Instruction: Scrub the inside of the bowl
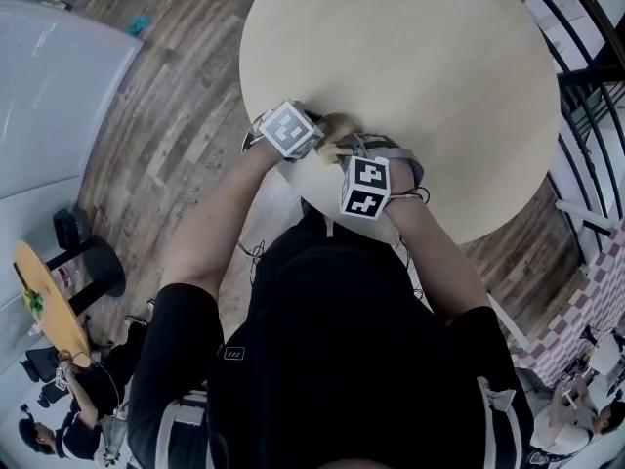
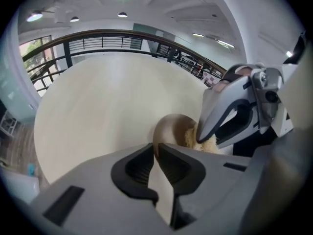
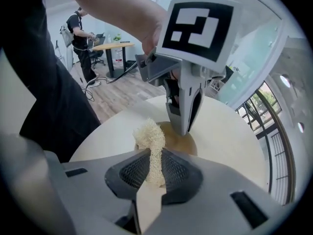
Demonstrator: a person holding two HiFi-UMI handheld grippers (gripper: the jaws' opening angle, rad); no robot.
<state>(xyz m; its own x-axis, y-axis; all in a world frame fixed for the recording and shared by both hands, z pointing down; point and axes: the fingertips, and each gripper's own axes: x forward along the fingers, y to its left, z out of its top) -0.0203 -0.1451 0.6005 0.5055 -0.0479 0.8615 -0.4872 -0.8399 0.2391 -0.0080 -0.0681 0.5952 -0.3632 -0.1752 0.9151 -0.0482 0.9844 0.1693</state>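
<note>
A tan bowl [image 1: 337, 125] sits near the close edge of the round pale table [image 1: 420, 57]. In the left gripper view my left gripper [image 2: 155, 148] has its pads pinched on the near rim of the bowl [image 2: 171, 129]. In the right gripper view it comes down from above onto the far rim of the bowl [image 3: 188, 142]. My right gripper [image 3: 150, 156] is shut on a pale fibrous scrubber [image 3: 148, 135], which sticks up from the jaws over the bowl's edge. From the left gripper view the scrubber [image 2: 191, 137] rests inside the bowl under the right gripper's fingertips [image 2: 205, 131].
The bowl stands close to the table's near edge, right in front of the person's body [image 1: 332, 340]. A black railing [image 2: 105, 43] runs behind the table. A person [image 3: 78, 28] stands at a desk farther off. A small yellow table [image 1: 39, 301] and a black stool [image 1: 83, 247] are on the floor at the left.
</note>
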